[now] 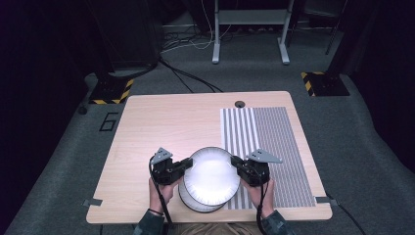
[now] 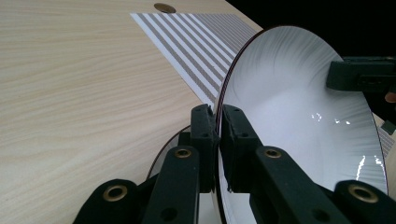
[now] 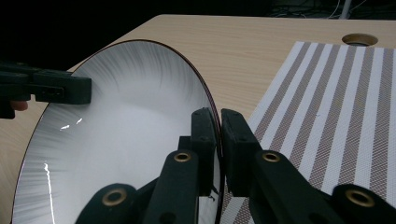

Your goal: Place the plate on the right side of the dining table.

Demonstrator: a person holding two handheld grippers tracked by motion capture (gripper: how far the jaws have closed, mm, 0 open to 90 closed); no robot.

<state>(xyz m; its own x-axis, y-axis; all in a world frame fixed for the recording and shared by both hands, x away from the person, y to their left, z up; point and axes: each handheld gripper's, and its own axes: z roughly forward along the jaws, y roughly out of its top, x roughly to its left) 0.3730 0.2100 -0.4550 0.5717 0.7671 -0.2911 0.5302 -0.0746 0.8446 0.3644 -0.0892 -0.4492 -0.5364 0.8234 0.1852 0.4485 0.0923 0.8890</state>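
Observation:
A white plate point(image 1: 211, 174) with a thin dark rim is held above a stack of more white plates point(image 1: 192, 199) near the table's front edge. My left gripper point(image 1: 188, 163) is shut on the plate's left rim, and my right gripper point(image 1: 235, 162) is shut on its right rim. In the left gripper view the jaws pinch the plate point(image 2: 299, 112) edge-on at the left gripper point(image 2: 217, 135), with the other gripper's jaw on the far rim. The right gripper view shows the same from the other side: the right gripper point(image 3: 218, 140) clamps the plate point(image 3: 130, 135).
A striped grey and white placemat point(image 1: 266, 147) lies on the right half of the wooden table point(image 1: 166, 122), its left edge under the plate's right side. A cable hole point(image 1: 239, 104) sits at the table's far edge. The left and far parts of the table are bare wood.

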